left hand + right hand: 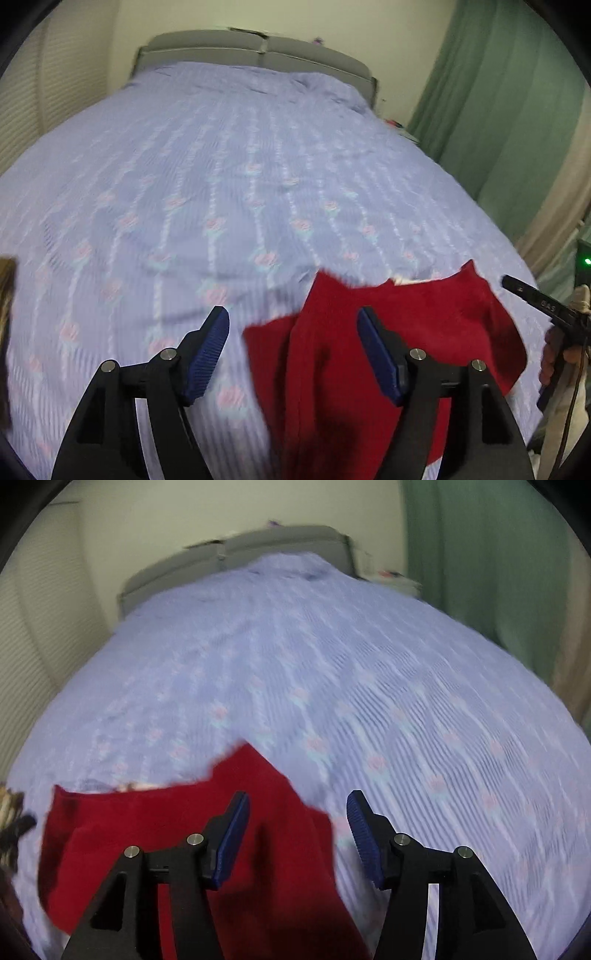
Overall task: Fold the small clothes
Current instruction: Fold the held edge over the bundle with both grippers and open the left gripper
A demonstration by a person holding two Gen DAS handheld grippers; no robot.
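Note:
A small red garment (424, 317) lies rumpled on the lilac flowered bedspread (229, 177), near the bed's front edge. My left gripper (291, 317) hovers over the garment's left part with its blue pads (210, 354) wide apart, and nothing is pressed between them. In the right wrist view the same red garment (147, 830) spreads to the lower left. My right gripper (298, 799) is open above the garment's right edge, with its pads (231, 842) clear of the cloth. Both views are blurred.
A grey headboard (258, 51) closes the far end of the bed, and green curtains (498, 110) hang on the right. A person's hand (554, 354) with a black tool shows at the right edge. A brown patterned cloth (11, 812) lies at the left edge.

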